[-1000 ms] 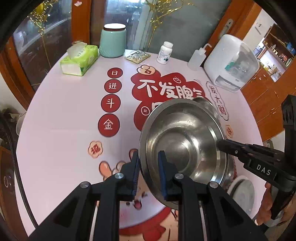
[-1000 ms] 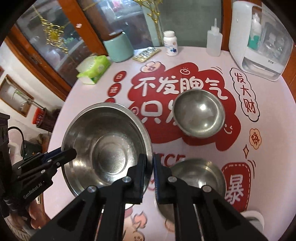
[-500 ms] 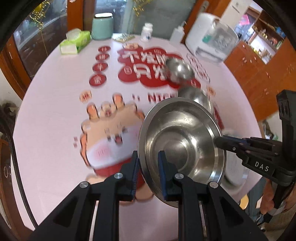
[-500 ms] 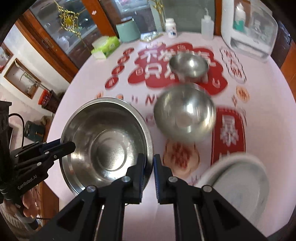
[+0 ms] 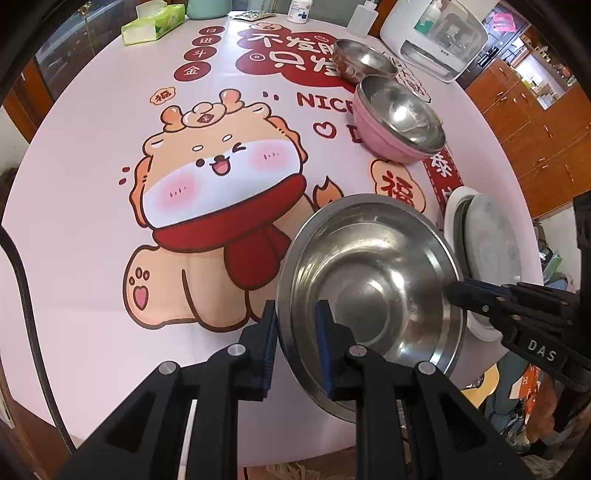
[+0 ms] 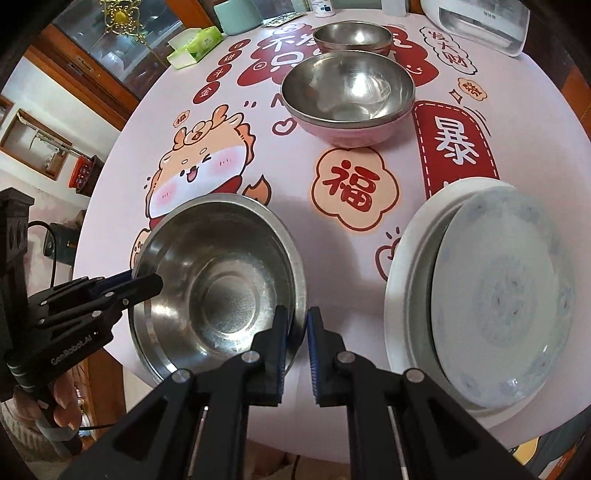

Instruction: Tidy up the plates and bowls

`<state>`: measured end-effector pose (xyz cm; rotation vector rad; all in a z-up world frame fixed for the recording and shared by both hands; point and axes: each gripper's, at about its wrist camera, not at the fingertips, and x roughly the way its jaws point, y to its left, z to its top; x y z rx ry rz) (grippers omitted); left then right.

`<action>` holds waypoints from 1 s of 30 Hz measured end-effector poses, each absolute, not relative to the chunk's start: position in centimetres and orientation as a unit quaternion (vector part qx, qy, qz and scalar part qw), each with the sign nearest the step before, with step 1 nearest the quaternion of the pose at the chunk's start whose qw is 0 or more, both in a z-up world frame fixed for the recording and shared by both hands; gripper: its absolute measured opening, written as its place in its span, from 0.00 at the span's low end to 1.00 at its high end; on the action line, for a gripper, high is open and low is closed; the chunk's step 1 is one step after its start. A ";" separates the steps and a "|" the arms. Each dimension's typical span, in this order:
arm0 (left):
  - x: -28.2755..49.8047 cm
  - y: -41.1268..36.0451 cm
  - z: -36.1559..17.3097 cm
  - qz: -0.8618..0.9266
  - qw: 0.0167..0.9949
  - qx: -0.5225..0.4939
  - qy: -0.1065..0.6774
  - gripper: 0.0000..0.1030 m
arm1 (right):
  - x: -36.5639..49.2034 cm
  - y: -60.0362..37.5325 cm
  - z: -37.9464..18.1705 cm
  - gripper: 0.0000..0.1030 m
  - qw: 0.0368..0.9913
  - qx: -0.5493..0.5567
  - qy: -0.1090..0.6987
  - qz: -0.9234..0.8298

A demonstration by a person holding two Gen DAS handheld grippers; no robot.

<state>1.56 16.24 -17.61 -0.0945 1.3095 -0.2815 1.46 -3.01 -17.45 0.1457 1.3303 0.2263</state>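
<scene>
Both grippers hold a large steel bowl (image 5: pixel 373 291) (image 6: pixel 221 280) by opposite rims, low over the table's near edge; whether it touches the cloth is unclear. My left gripper (image 5: pixel 295 314) (image 6: pixel 151 284) is shut on its left rim. My right gripper (image 6: pixel 297 317) (image 5: pixel 454 288) is shut on its right rim. To the right lies a pale patterned plate (image 6: pixel 502 295) (image 5: pixel 491 251) on a larger white plate (image 6: pixel 406 266). Farther back a steel bowl sits nested in a pink bowl (image 6: pixel 347 92) (image 5: pixel 399 114). Behind it stands a small steel bowl (image 6: pixel 351 35) (image 5: pixel 360 61).
The round table (image 5: pixel 74 184) wears a pink cloth with a cartoon animal and red characters. At the far side stand a green tissue box (image 5: pixel 153 22), a teal jar (image 6: pixel 236 14), bottles and a white appliance (image 5: pixel 432 37). A hand (image 6: pixel 62 398) holds the left gripper's handle.
Both grippers carried the large bowl together from the table's middle toward its near edge and lower. The stacked plates have come into view on the right.
</scene>
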 end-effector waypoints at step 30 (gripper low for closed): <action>2.9 16.5 -16.6 -0.106 0.797 -0.021 0.594 0.59 | 2.3 -2.6 -17.5 0.18 0.782 0.058 0.613 0.093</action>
